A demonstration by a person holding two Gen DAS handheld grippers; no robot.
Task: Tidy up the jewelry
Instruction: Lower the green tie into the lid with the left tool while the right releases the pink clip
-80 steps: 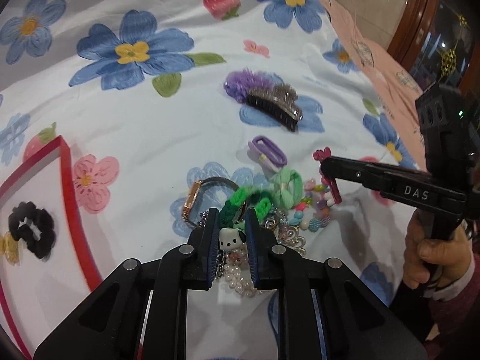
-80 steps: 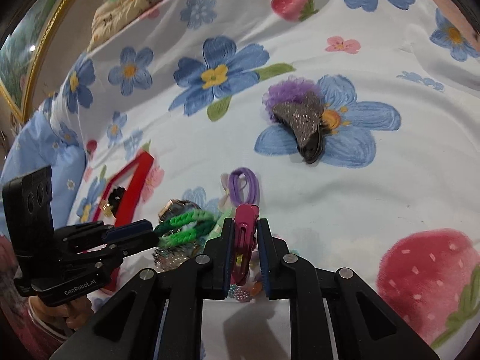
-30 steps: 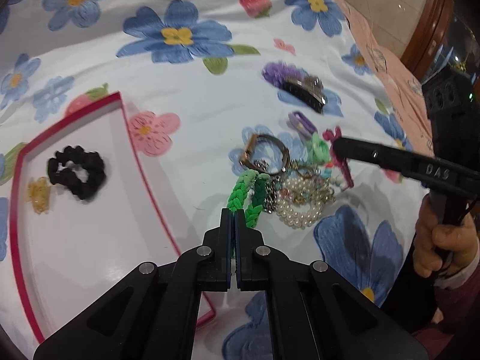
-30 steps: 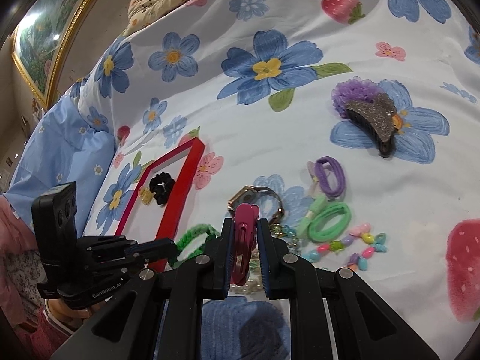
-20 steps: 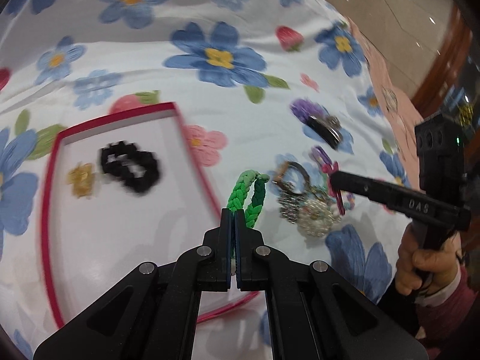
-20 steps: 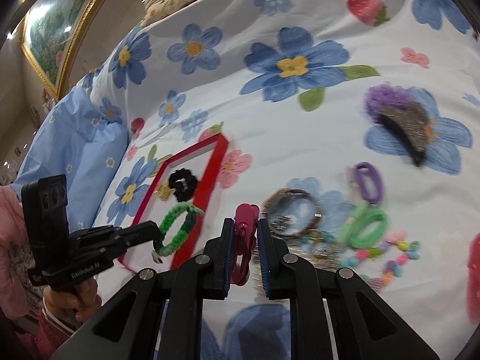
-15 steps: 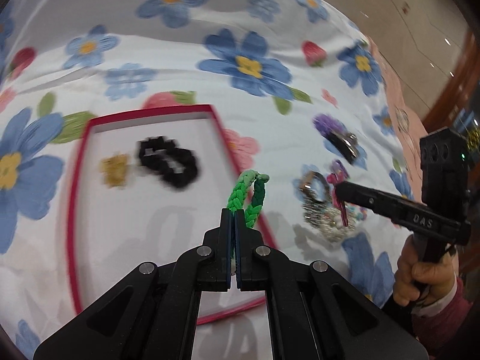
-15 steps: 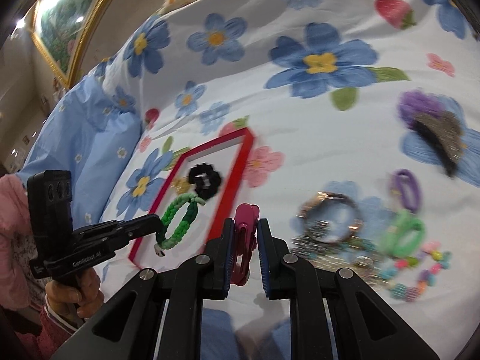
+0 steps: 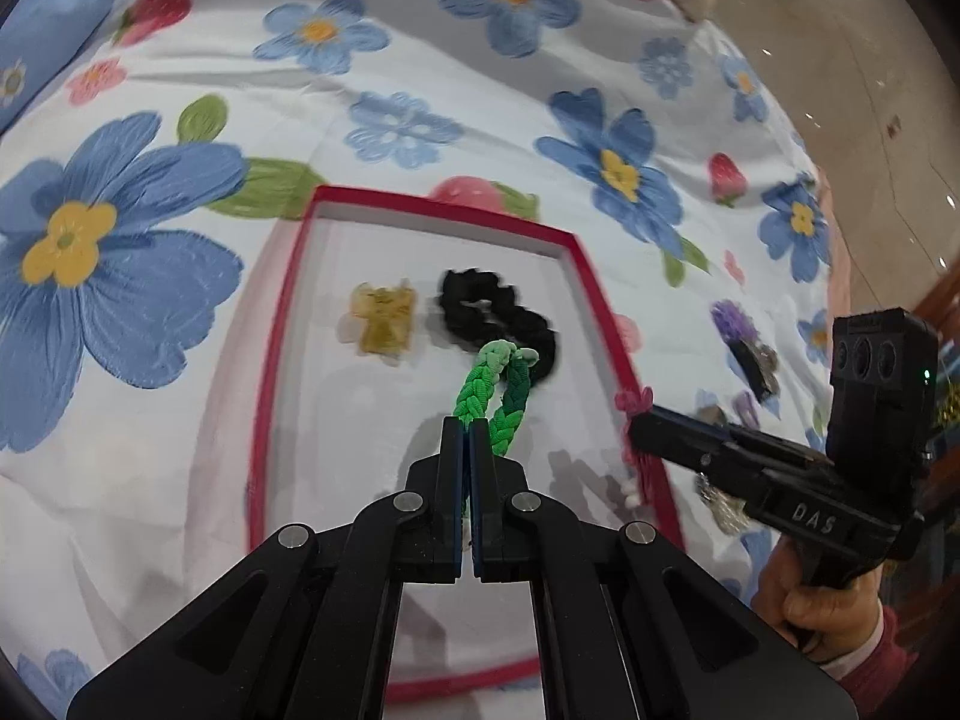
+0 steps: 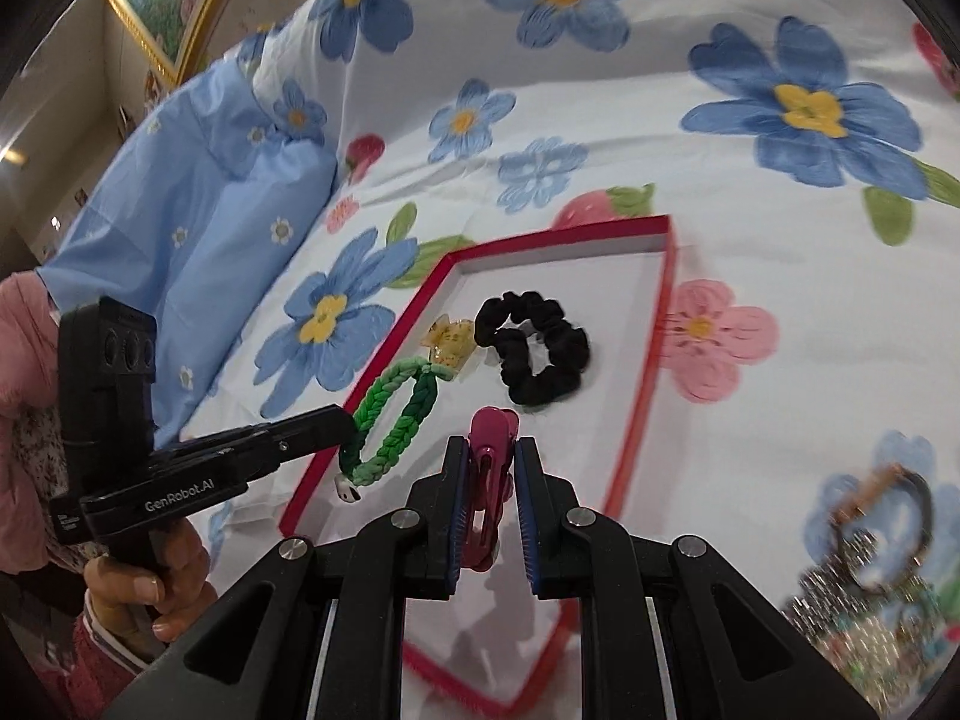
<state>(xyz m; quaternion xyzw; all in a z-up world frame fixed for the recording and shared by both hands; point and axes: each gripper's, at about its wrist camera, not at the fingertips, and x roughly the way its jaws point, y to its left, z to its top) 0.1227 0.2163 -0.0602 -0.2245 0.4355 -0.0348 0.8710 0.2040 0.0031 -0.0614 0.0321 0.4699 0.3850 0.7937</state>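
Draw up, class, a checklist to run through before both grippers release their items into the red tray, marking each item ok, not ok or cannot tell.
1. Left gripper shut on green braided bracelet: ok.
2. Right gripper shut on pink hair clip: ok.
3. Both items over red tray: ok.
4. Bare tray floor beside black scrunchie and yellow clip: ok.
5. Height above tray floor: cannot tell.
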